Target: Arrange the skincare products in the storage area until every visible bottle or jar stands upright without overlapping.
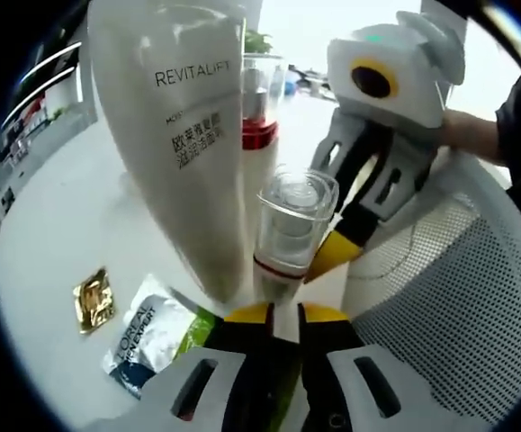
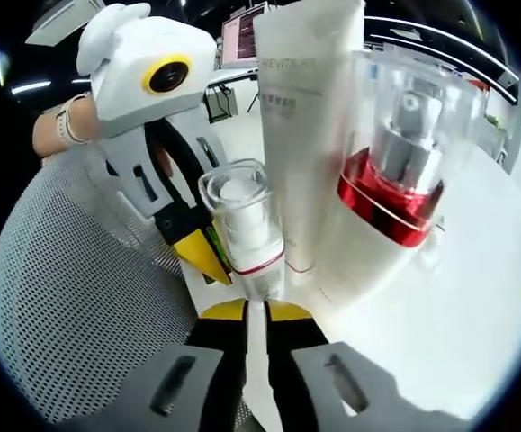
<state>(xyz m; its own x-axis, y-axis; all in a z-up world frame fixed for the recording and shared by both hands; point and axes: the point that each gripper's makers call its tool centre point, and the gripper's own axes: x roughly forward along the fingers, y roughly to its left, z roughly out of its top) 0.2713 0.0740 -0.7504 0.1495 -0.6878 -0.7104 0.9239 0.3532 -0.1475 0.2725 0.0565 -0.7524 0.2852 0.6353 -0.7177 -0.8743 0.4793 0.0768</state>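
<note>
Clear plastic caps the small bottle (image 1: 289,236), seen upright just beside the tall white REVITALIFT tube (image 1: 184,135) on the white table (image 1: 53,234); it is pinched between the clenched left gripper (image 1: 282,312) and right gripper (image 2: 253,311); a sachet (image 1: 148,331) is seen nearer, left.

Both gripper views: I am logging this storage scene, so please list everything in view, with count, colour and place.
REVITALIFT tube: one, white, upright at centre.
Small pump bottle: one, clear cap, white body, red band, upright beside the tube.
Large pump bottle: one, clear cap, red collar, upright by the tube.
Sachets: two, white-blue and green, flat on the table.
Gold packet: one, flat on the table.
Mesh basket: one, white, beside the bottles.
Left gripper: yellow tips, jaws nearly together.
Right gripper: yellow tips, jaws nearly together.
</note>
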